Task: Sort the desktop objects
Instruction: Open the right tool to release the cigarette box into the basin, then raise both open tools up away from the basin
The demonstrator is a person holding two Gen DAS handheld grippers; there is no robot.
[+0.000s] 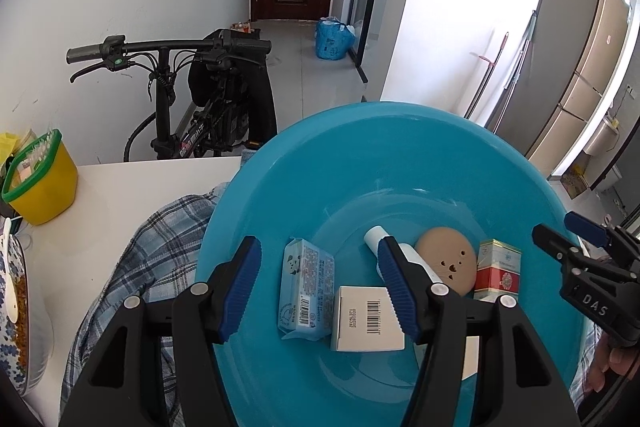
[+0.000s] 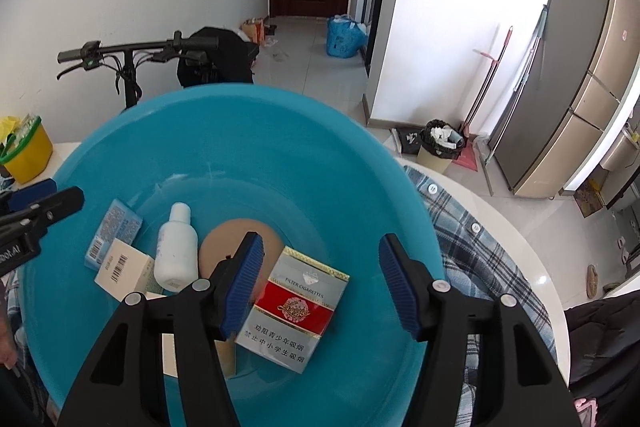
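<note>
Hovering over a blue basin point(image 1: 256, 187), left gripper point(image 1: 320, 287) and right gripper point(image 2: 320, 283) both gape with nothing between the pads. Inside the basin: white box point(image 1: 368, 319), tissue pack point(image 1: 306, 291), white bottle point(image 2: 176, 247), tan disc point(image 1: 448, 261), cigarette pack point(image 2: 296, 311). Basin sits on a plaid cloth point(image 2: 472, 251). Yellow tub point(image 1: 40, 179) sits further left on the table point(image 1: 140, 187), a bike point(image 1: 192, 99) beyond.

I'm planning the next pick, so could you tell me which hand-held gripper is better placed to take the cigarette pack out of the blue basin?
Right. The right hand-held gripper hovers open directly over the cigarette pack.
</note>
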